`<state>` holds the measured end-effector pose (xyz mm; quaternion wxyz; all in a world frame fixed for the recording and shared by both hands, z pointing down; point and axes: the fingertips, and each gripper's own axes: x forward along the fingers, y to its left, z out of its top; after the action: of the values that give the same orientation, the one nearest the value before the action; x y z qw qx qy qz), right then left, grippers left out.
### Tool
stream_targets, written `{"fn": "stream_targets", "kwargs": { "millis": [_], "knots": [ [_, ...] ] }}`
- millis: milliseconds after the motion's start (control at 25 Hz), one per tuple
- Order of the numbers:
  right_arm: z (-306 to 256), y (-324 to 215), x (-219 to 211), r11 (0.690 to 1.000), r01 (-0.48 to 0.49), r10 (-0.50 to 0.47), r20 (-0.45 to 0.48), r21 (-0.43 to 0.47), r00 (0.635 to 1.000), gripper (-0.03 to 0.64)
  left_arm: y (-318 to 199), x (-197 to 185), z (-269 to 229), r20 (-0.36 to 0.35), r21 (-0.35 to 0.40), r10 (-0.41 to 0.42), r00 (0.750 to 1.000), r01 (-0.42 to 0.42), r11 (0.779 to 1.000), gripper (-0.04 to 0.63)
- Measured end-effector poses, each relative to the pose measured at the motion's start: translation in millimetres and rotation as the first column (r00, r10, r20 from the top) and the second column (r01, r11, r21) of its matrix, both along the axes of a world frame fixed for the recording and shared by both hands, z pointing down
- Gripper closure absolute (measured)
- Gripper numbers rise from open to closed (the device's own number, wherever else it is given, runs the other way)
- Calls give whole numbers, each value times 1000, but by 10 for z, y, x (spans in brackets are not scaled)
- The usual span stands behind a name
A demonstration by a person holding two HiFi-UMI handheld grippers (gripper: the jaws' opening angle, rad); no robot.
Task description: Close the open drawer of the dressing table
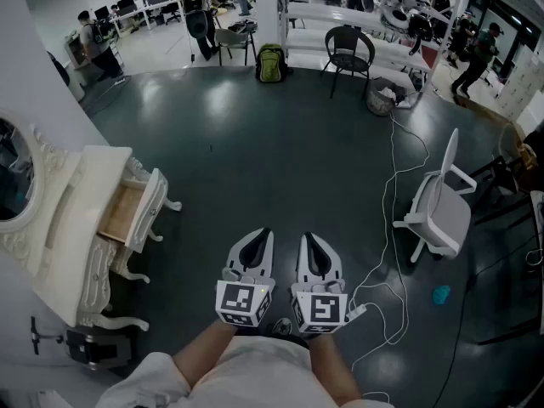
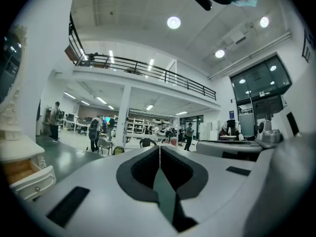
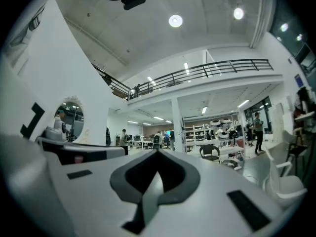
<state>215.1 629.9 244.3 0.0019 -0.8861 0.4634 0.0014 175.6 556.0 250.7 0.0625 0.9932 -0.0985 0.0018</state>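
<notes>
A cream dressing table [image 1: 81,219] with an oval mirror stands at the left of the head view, and its drawer [image 1: 132,211] is pulled out, showing a wooden inside. The same drawer [image 2: 27,174] shows at the lower left of the left gripper view. My left gripper [image 1: 260,233] and right gripper [image 1: 309,237] hang side by side in front of me, level, well to the right of the table and touching nothing. Both are shut, with nothing between the jaws, as the left gripper [image 2: 159,147] and right gripper [image 3: 158,152] show in their own views.
A white swivel chair [image 1: 440,211] stands to the right with white cables [image 1: 387,228] trailing across the dark floor. Farther off are a black chair [image 1: 348,53], a green backpack [image 1: 271,63], shelving and several people. A black stand [image 1: 81,347] sits by the table's near legs.
</notes>
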Motion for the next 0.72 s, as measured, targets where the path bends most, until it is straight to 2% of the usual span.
{"fn": "stream_targets", "kwargs": {
  "millis": [240,480,720],
  "knots": [
    [42,-196,-27,999,30,-30,2,-12,1000,601,-166,-26,25,8,-3,-21,1000,21,1000,583],
    [33,-505,-72,998,66,-66,-3,20,998,601,-457,-125,83,25,-3,-67,997,67,998,583],
    [111,-988,-256,987,161,-161,6,7,987,601,-851,-314,135,40,-7,-139,989,140,990,583]
  ]
}}
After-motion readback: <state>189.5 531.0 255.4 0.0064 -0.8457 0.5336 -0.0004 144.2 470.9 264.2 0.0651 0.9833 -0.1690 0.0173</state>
